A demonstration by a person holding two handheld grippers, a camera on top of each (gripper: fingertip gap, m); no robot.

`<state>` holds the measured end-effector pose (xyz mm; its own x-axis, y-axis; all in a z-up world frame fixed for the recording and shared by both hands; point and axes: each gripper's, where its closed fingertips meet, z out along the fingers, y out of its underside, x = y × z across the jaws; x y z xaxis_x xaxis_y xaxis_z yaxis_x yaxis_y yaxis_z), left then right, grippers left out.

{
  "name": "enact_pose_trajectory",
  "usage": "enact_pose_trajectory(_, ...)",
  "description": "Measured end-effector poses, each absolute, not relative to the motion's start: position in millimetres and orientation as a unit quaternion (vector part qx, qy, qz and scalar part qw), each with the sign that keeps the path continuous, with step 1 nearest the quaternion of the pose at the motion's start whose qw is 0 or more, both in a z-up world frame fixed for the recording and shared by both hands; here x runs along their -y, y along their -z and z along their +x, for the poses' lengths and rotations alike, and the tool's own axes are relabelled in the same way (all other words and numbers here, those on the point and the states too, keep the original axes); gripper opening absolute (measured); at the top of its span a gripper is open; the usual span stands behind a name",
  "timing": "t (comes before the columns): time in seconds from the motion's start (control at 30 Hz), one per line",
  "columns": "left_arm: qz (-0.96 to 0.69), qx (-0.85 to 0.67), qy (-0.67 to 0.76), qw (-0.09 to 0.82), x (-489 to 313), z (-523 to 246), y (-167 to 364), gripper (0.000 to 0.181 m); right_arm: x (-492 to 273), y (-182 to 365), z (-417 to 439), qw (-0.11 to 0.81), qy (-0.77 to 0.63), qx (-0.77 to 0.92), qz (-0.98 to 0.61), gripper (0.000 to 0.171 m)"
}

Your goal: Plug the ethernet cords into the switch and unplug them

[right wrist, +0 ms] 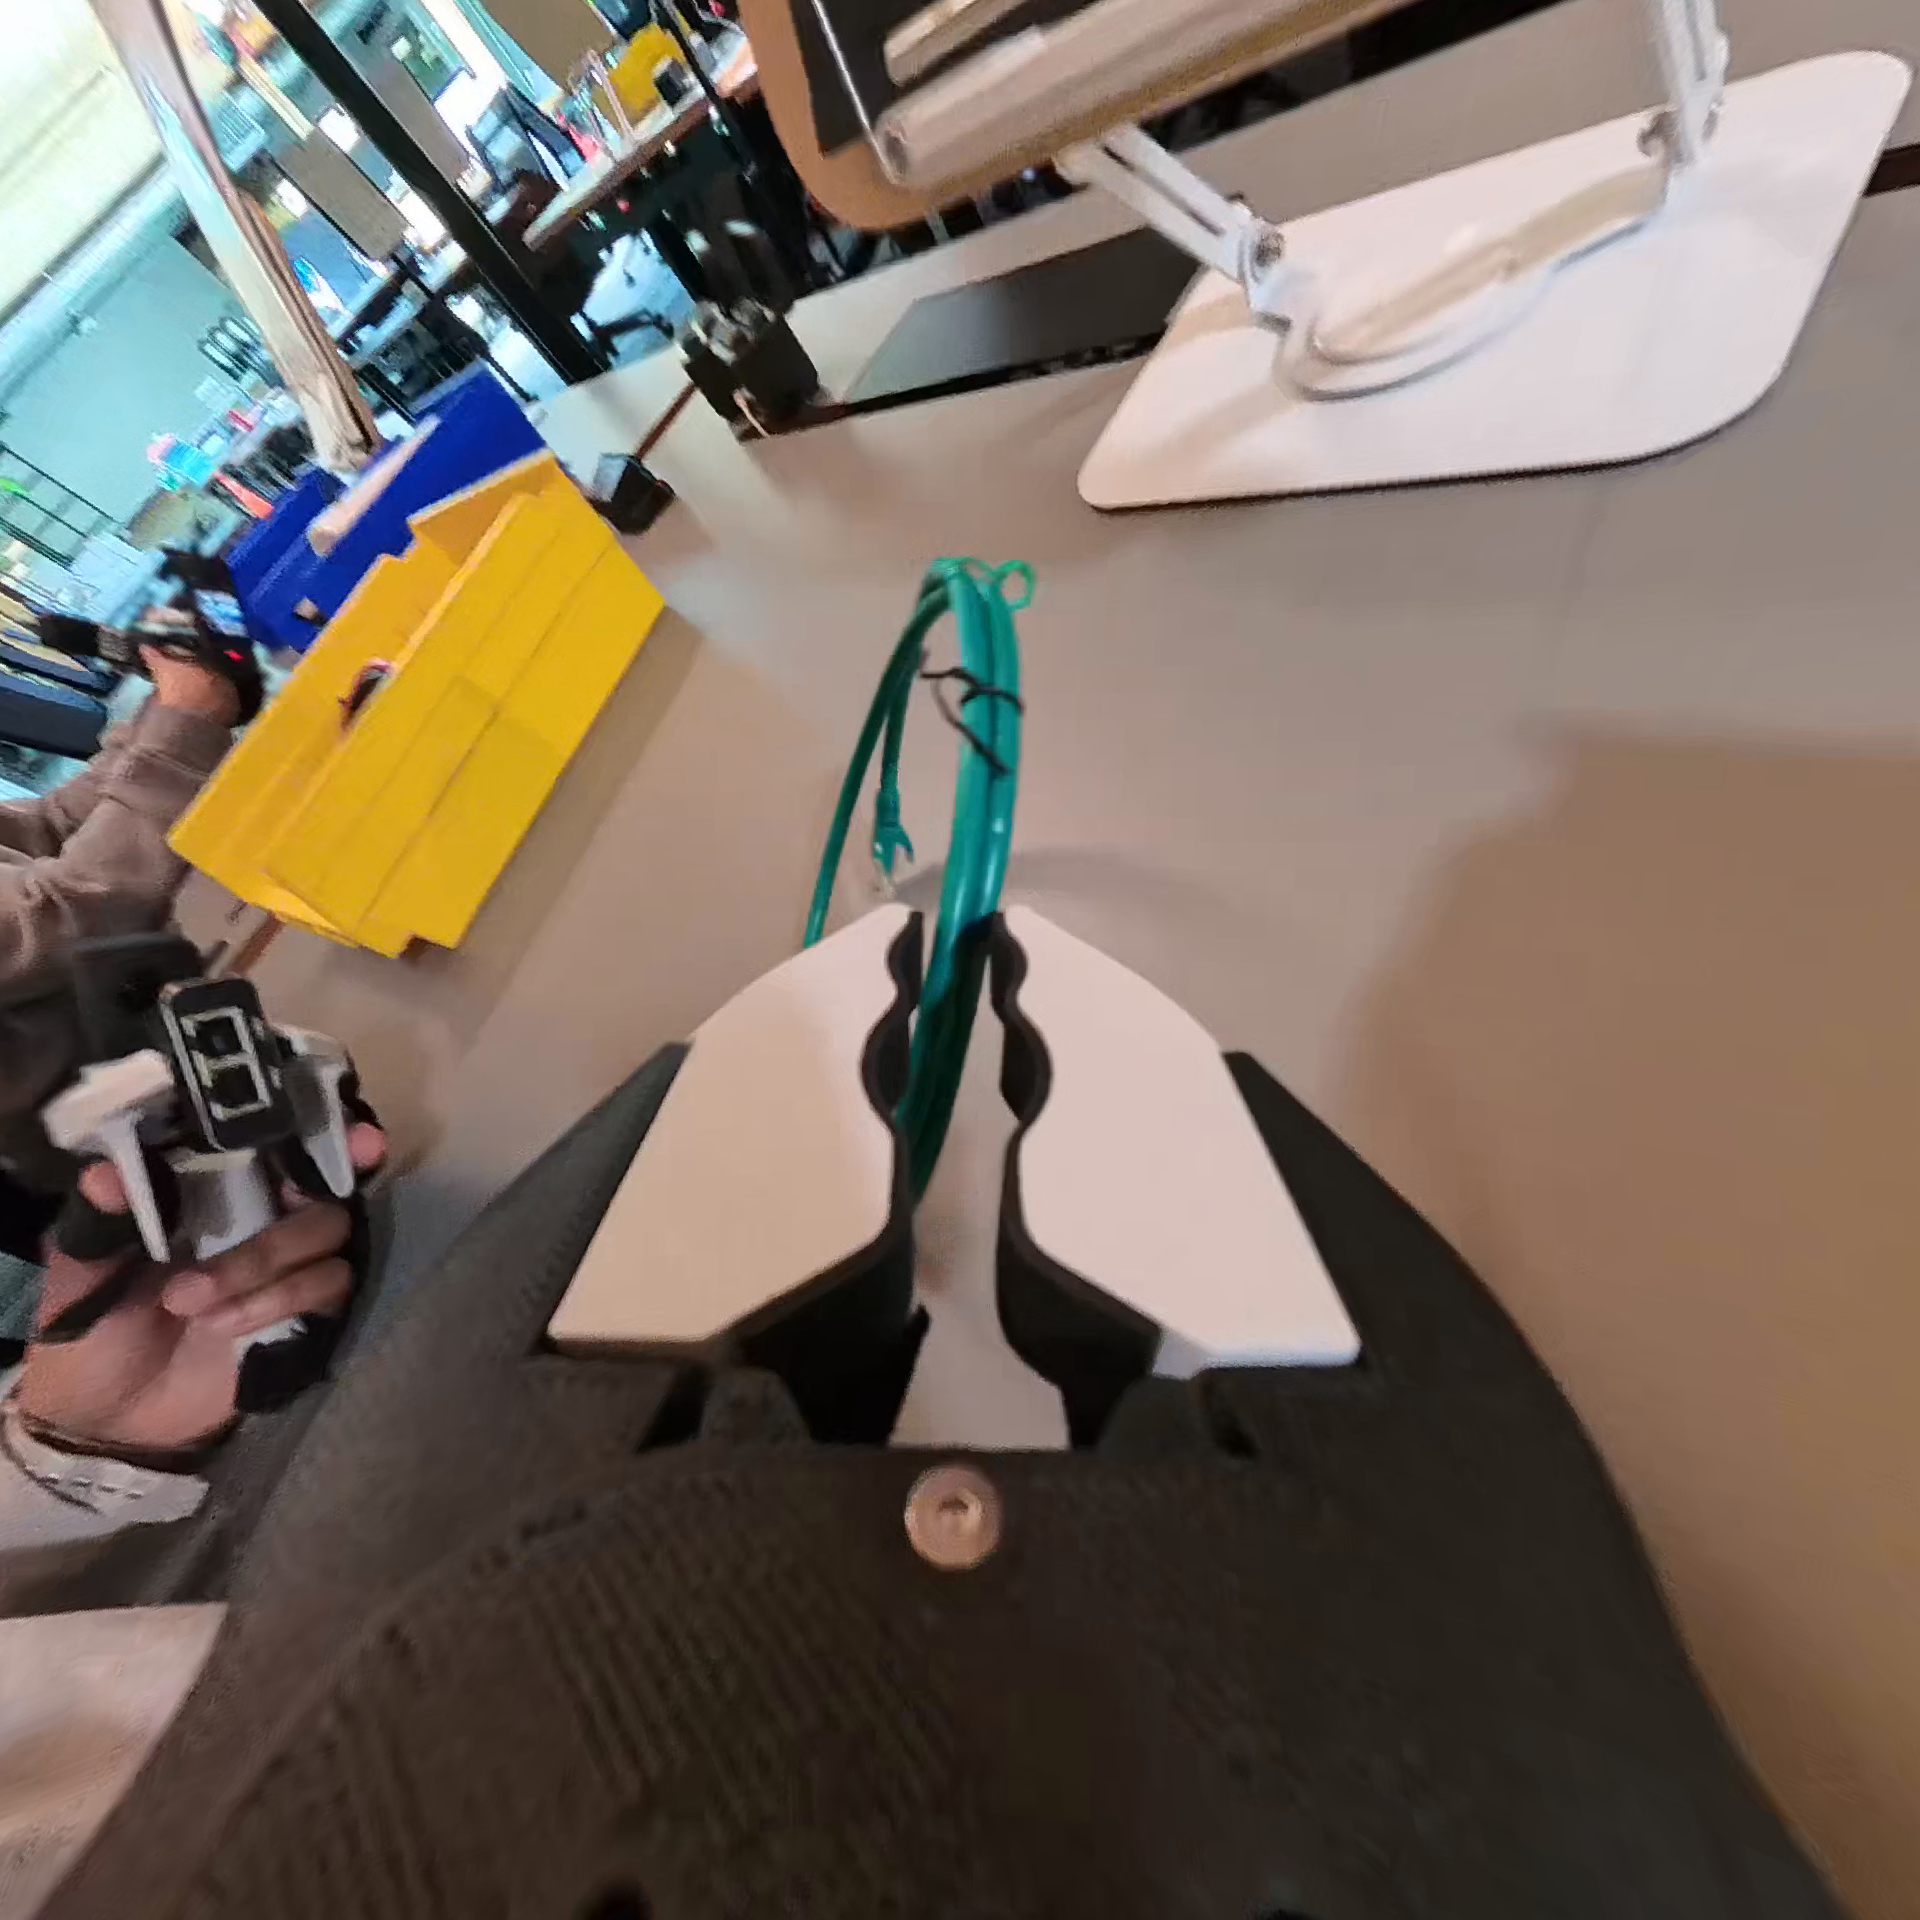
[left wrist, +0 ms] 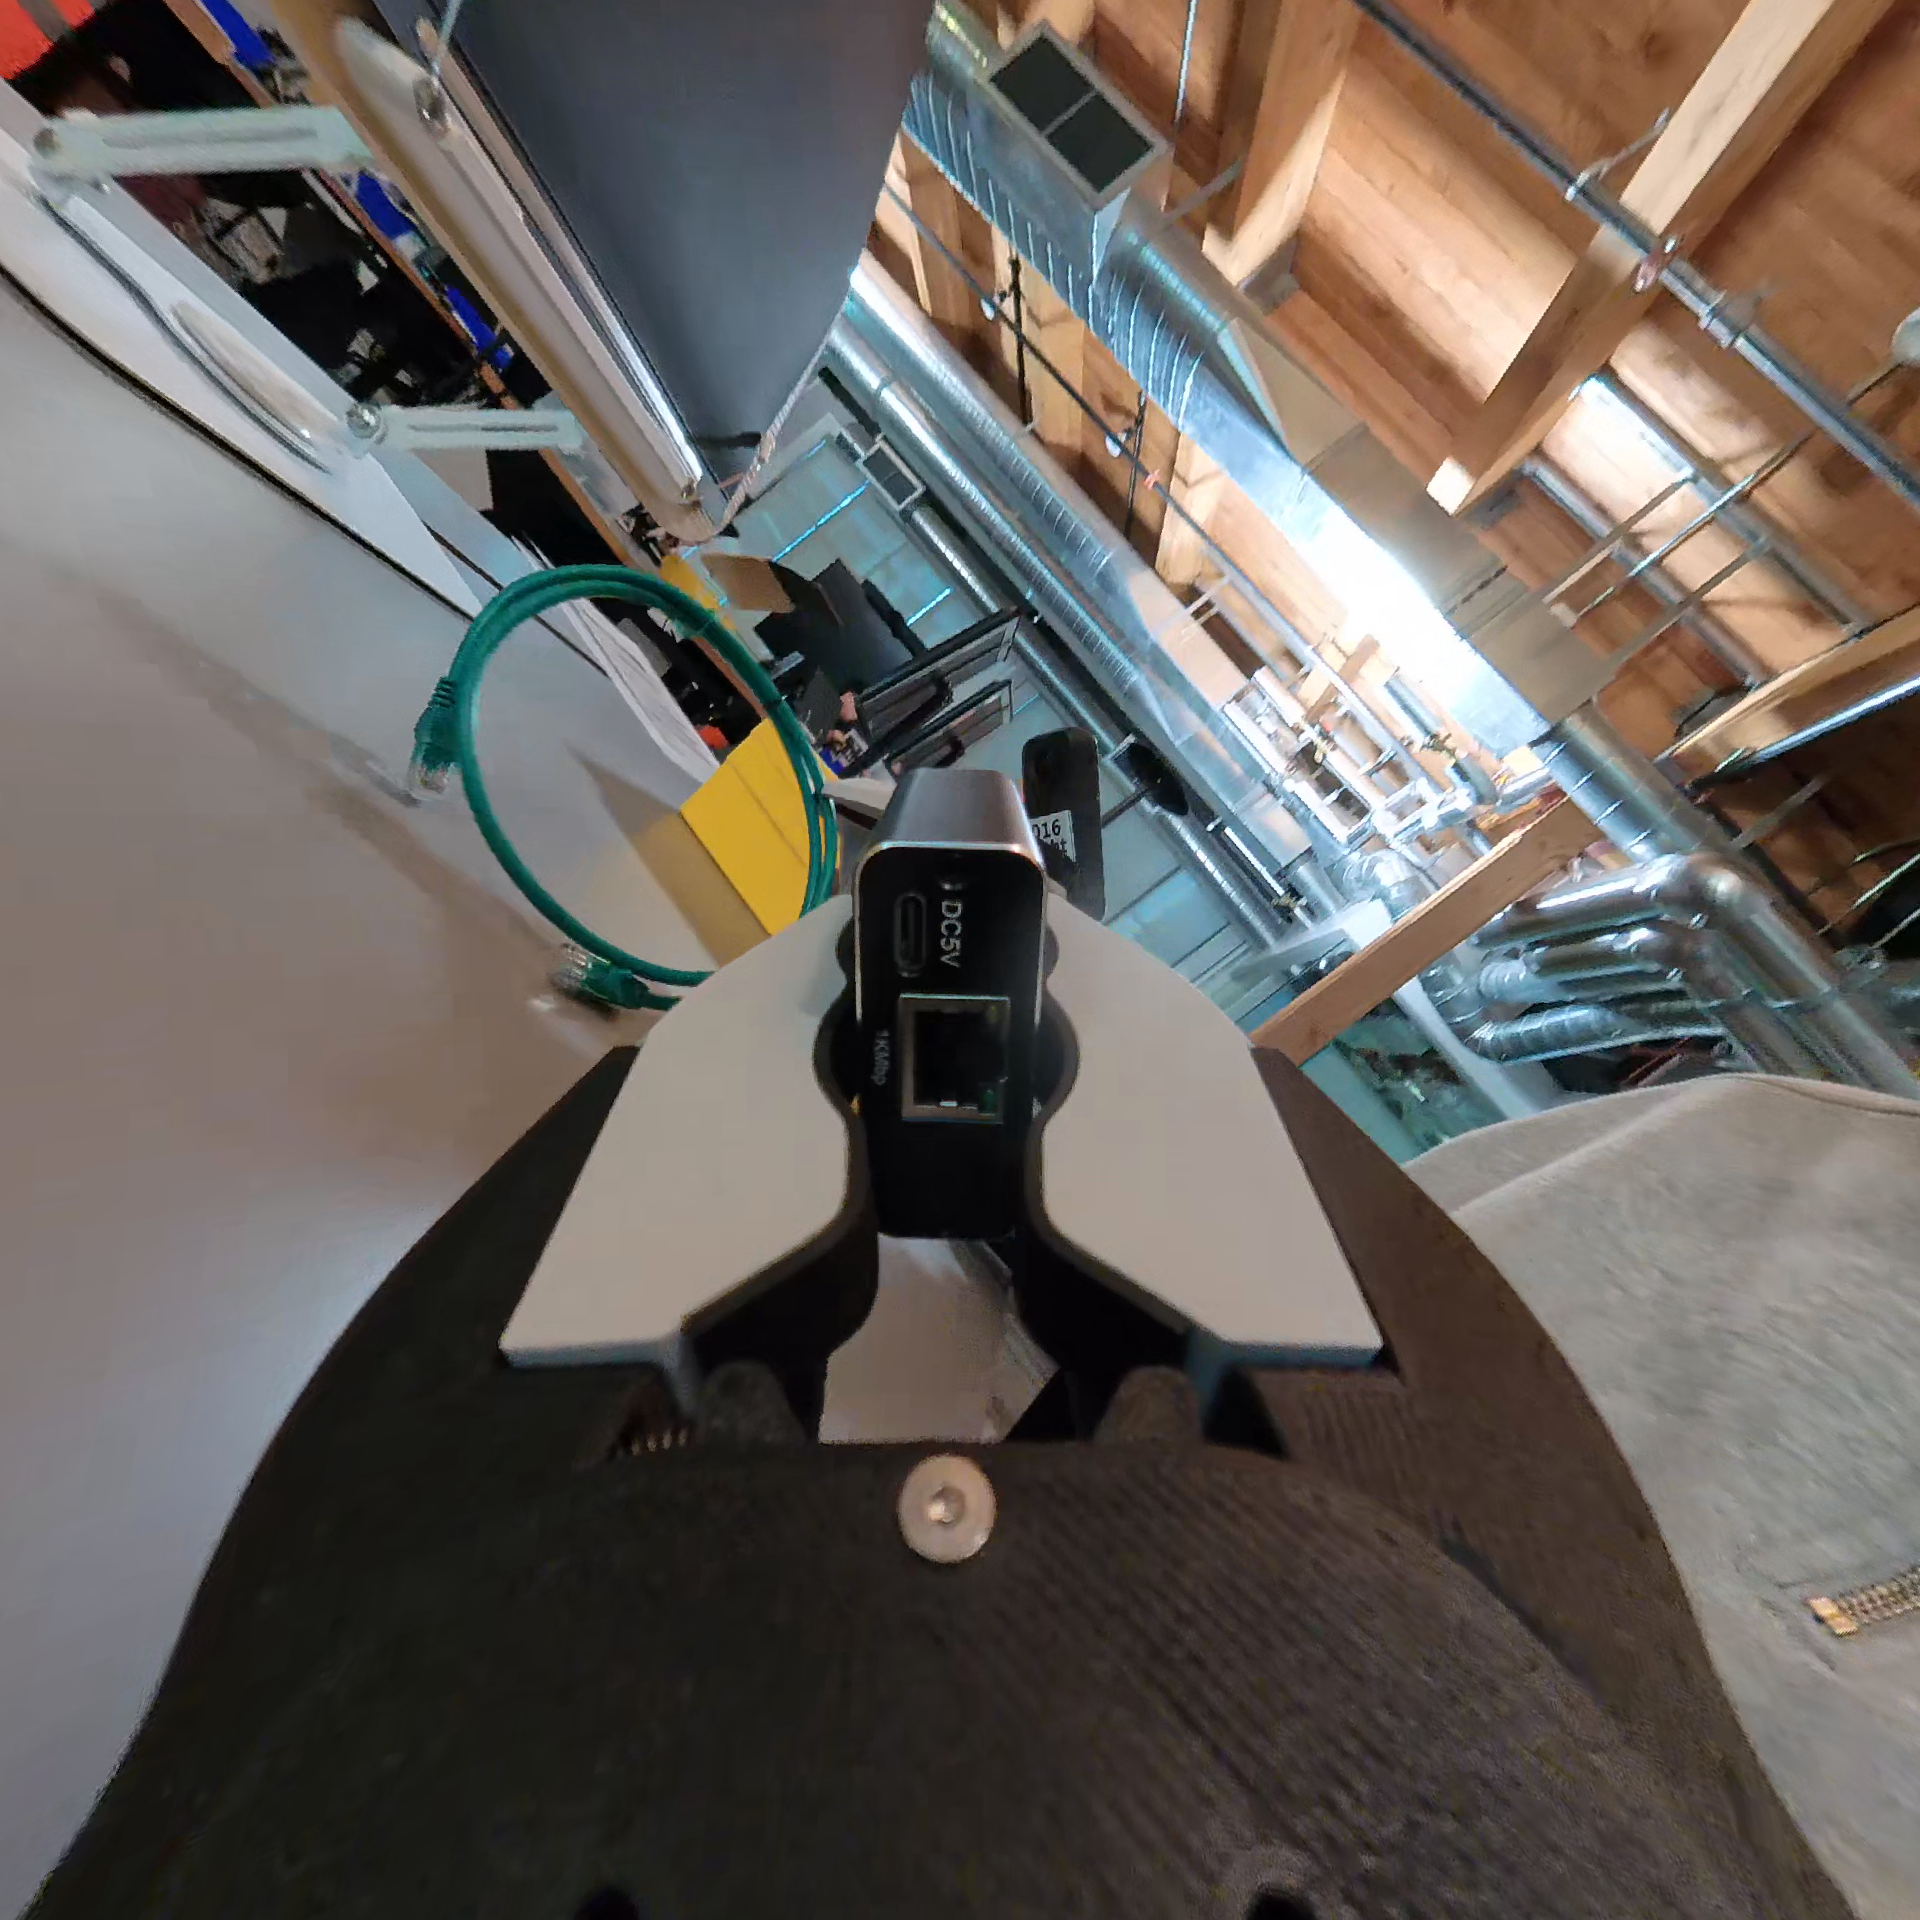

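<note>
My left gripper (left wrist: 951, 935) is shut on a small dark grey switch (left wrist: 951, 1039), held up off the table with an ethernet port and a small oval port facing the camera. In the right wrist view the left gripper (right wrist: 223, 1101) holds the switch (right wrist: 223, 1065) at far left, showing two empty ports. My right gripper (right wrist: 958, 920) is closed around a coiled green ethernet cord (right wrist: 977, 810), whose loop stands up from the table. One loose plug (right wrist: 891, 842) hangs inside the loop. In the left wrist view, the cord (left wrist: 488, 810) shows both plugs near the table.
Yellow bins (right wrist: 416, 748) and a blue bin (right wrist: 416, 468) stand left of the cord on the beige table (right wrist: 1455, 935). A white stand base (right wrist: 1455, 343) with a metal arm sits at the back right. A person's hand (right wrist: 187, 1320) holds the left gripper.
</note>
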<state>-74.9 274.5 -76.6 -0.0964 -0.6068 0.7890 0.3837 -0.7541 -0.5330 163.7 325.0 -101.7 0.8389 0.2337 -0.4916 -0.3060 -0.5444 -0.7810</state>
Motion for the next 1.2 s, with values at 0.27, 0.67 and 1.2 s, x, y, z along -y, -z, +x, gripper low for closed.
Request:
enact_pose_trajectory(0.27,-0.611,-0.142,0.688,0.364,-291,-40,79,0.025,-298,132,188,0.507,-0.128,0.059,-0.851,0.041)
enact_pose_trajectory(0.67,-0.619,-0.179,0.735,0.210,-323,23,92,0.026,-265,143,108,0.510,-0.152,0.207,-0.821,0.035)
enact_pose_trajectory(1.2,-0.598,-0.105,0.788,0.106,-329,13,108,0.025,-306,167,64,0.478,-0.034,0.319,-0.818,0.010)
